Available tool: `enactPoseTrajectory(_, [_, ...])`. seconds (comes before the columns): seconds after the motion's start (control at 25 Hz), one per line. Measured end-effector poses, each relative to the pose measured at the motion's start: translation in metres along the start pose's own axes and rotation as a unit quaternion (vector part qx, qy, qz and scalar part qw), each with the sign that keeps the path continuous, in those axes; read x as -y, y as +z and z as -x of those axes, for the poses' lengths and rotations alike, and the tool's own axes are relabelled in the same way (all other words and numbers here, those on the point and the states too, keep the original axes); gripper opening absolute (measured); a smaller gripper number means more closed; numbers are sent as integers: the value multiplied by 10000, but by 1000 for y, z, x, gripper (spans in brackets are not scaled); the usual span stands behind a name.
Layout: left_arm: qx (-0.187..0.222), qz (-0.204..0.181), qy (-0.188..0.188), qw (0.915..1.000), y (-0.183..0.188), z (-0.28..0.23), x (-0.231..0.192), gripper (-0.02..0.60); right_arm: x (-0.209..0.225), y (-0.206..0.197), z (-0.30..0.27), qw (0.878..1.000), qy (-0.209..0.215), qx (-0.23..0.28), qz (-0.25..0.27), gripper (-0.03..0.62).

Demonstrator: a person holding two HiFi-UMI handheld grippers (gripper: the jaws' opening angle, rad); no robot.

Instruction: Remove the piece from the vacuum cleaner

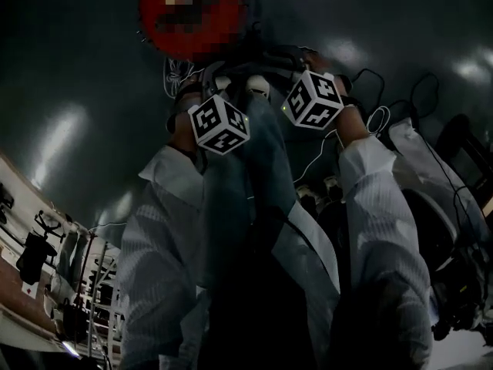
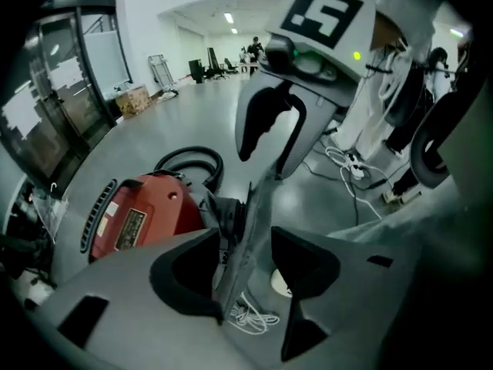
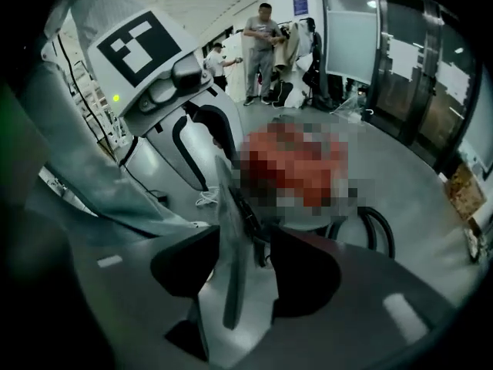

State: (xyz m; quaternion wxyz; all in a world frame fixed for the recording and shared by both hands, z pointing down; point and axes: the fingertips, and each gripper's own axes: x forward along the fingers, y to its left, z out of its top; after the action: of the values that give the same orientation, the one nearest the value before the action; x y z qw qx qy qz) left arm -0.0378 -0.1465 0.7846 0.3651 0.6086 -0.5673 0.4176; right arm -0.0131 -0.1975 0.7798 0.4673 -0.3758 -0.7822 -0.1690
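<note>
A red vacuum cleaner [image 2: 142,214] lies on the grey floor with its black hose [image 2: 192,160] curled behind it; in the head view its body [image 1: 154,6] shows at the top. A thin grey flat piece [image 2: 254,214] stands edge-on above the floor. It passes between the jaws of my left gripper [image 2: 245,272], which are open wide with gaps beside the sheet. The same piece [image 3: 231,245] runs between the jaws of my right gripper [image 3: 248,272], also open. In the head view the piece [image 1: 258,168] hangs below both marker cubes [image 1: 219,123].
White cable [image 2: 246,314] lies coiled on the floor under the piece. A power strip with leads [image 2: 354,168] sits to the right. Cardboard boxes [image 2: 132,99] stand by a glass wall. People [image 3: 262,37] stand far back in the hall.
</note>
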Motion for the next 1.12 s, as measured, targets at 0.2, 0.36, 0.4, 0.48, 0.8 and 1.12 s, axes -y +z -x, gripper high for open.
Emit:
enactPoseTrajectory(0.2, [-177,-626,395,9971,-19,-44,0,195,-5,-9,-49,9980,365,-275,428,179])
enactPoseTrajectory(0.36, [-68,-522,344,9980,0,-64,-8,164,15,-23,-59,9962,476,-458,561,146])
enactPoseTrajectory(0.4, [-77,-427,258,9987,0,-63,-5,115,12,-24,-58,9961,510,-474,548,120])
enactPoseTrajectory(0.48, [-68,-296,87,9995,-5,-57,5,67,0,-23,-55,9957,545,-471,580,60])
enactPoseTrajectory(0.8, [29,713,-686,9951,-17,-40,19,52,-20,-15,-50,9975,496,-336,367,44])
enactPoseTrajectory(1.12, [-50,747,-792,9940,-13,-45,24,58,-21,-23,-50,9974,574,-343,255,51])
